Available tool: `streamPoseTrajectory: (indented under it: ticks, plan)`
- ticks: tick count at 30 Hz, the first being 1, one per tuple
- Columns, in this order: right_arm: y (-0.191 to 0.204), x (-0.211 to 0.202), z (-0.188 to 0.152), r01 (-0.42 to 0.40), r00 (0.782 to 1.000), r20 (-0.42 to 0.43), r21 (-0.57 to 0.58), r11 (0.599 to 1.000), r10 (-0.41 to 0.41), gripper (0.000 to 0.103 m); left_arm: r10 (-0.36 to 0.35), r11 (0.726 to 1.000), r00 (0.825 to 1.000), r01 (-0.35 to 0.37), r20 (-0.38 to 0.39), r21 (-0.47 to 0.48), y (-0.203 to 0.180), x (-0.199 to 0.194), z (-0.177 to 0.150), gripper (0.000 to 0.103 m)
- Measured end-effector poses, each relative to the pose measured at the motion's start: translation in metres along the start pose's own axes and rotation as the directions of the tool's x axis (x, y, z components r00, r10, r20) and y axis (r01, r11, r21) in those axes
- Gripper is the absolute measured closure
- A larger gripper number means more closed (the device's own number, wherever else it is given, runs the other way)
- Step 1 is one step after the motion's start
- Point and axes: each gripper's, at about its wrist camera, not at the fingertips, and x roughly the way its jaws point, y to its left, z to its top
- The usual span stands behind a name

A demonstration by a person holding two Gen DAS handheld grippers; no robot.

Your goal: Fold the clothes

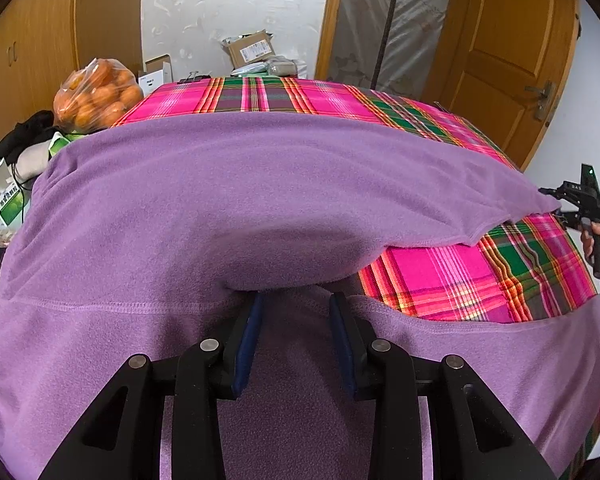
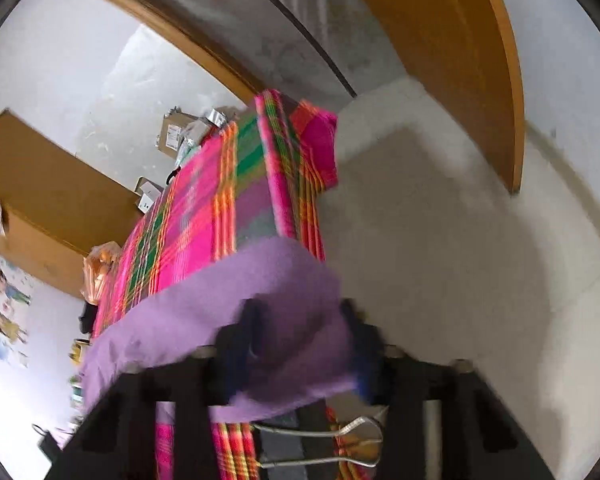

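While the soft purple fleece garment (image 1: 220, 200) is draping limply over the plaid-covered worktop (image 1: 440, 272), the left gripper (image 1: 296, 308) is pinching a fold directly ahead; the right gripper (image 2: 300, 320) is clamping its far hem corner.

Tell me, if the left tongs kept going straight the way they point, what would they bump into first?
The left tongs would probably push into the raised fold of the purple garment right at their tips. Under it lies the plaid cloth.
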Motion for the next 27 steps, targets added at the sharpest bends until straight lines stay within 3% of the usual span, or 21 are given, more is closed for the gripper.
streamPoseTrajectory:
  ticks: [1, 4, 9, 16, 20, 22, 27]
  plan:
    - [0.006, -0.002, 0.002, 0.01, 1.0, 0.012, -0.022, 1.0, -0.009, 0.084, 0.0, 1.0, 1.0, 0.0, 0.0, 0.0, 0.0, 0.0, 0.0, 0.067]
    - [0.021, -0.004, 0.006, 0.086, 0.996, 0.03, -0.1, 0.991, -0.083, 0.087, 0.002, 1.0, 1.0, -0.002, 0.0, 0.002, -0.001, 0.001, 0.0, 0.067]
    - [0.026, -0.034, 0.011, 0.132, 0.979, 0.171, -0.119, 0.984, -0.111, 0.089, 0.0, 1.0, 1.0, 0.0, 0.0, 0.0, -0.001, 0.001, 0.0, 0.067]
    - [0.019, -0.042, 0.012, 0.104, 0.98, 0.181, -0.095, 0.99, -0.086, 0.093, 0.0, 1.0, 1.0, 0.0, 0.0, -0.001, -0.002, 0.001, 0.0, 0.067]
    - [0.016, -0.038, 0.014, 0.097, 0.986, 0.142, -0.086, 0.992, -0.084, 0.084, -0.001, 1.0, 1.0, 0.001, 0.001, -0.001, -0.001, 0.0, 0.0, 0.067]
    - [0.018, -0.043, 0.015, 0.117, 0.98, 0.171, -0.091, 0.989, -0.1, 0.061, 0.0, 1.0, 1.0, 0.0, 0.001, 0.0, -0.001, 0.0, 0.0, 0.067]
    - [0.036, -0.038, 0.013, 0.166, 0.979, 0.147, -0.186, 0.968, -0.14, 0.056, 0.001, 1.0, 1.0, -0.001, 0.001, 0.0, -0.001, 0.0, 0.0, 0.067]
